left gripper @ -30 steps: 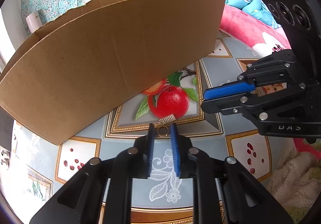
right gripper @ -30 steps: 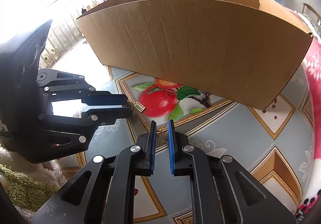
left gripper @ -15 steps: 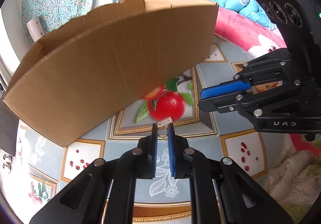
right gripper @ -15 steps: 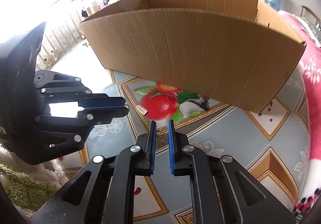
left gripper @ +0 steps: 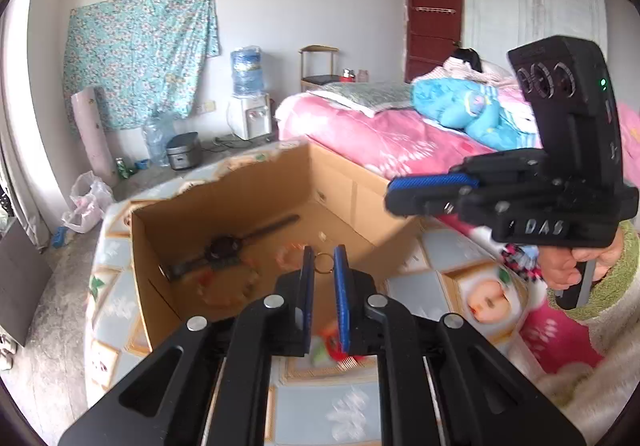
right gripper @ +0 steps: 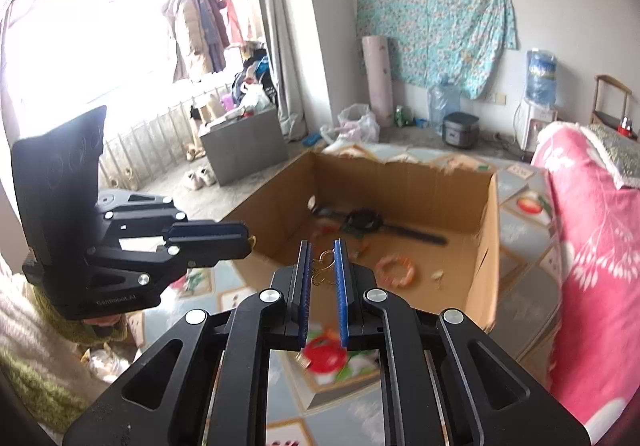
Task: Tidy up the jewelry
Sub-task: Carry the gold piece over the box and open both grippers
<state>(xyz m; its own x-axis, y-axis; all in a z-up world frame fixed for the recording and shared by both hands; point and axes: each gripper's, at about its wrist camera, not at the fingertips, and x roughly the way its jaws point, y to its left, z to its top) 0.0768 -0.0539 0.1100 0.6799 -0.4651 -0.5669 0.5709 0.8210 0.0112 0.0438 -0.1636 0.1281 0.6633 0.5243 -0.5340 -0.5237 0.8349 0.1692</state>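
Left gripper (left gripper: 324, 266) is pinched nearly shut on a small gold ring (left gripper: 325, 263) caught between its blue pads; right gripper (right gripper: 323, 262) is just as narrow, with a gold chain piece (right gripper: 323, 266) at its tips, apparently the other end of the same item, though blur hides any link between them. Both hang above the near wall of the cardboard box (left gripper: 160, 246), pointing down into it. Inside the box we see a black watch (left gripper: 226, 248) and an orange beaded bracelet (right gripper: 396, 269) on the floor, plus a few small bits too blurred to name. Our read: the step is carrying this piece over the rim and setting it down inside. To do it well we move both hands together so the piece isn't stretched, clear the near wall fully, then go low over a bare patch of box floor away from the watch strap before letting go. Release both ends together; the piece is light and could snag on a pad, so we open wide and draw straight back.
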